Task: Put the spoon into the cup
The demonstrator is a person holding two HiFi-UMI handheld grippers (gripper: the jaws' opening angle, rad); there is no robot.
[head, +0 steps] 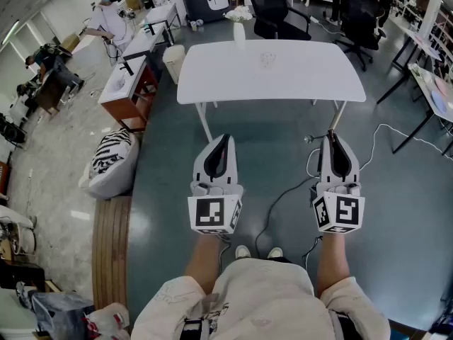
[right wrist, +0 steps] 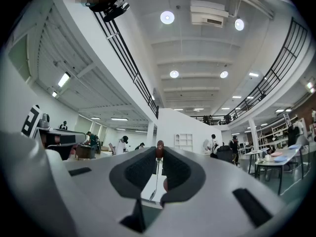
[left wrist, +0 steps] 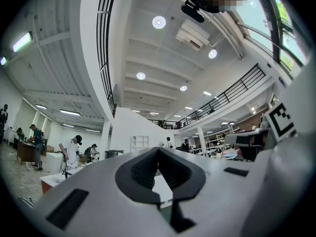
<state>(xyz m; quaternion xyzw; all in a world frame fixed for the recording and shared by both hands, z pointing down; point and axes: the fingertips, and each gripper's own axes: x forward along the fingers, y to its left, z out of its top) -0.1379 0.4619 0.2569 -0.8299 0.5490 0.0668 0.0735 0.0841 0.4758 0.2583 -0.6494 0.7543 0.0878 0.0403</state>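
The right gripper (head: 331, 139) is closed on the spoon (right wrist: 156, 177), pinching it near its brown handle end. The left gripper (head: 224, 140) is closed and empty. Both are held over the floor, well short of the table's (head: 212, 83) near edge. A faint clear thing near the tabletop's middle may be the cup (head: 267, 60). The spoon is in hand; carrying it over and dropping it in appear to remain.

Spoon (right wrist: 156, 174) (brown-tipped) upright in right gripper (right wrist: 159, 154); clear cup (head: 267, 60) on table (head: 212, 76).

Cream short-sleeved shirt (head: 263, 297), white shoes (head: 243, 251), white left gripper (head: 226, 139), right gripper (head: 331, 137), black-and-white marker cubes (head: 214, 215)
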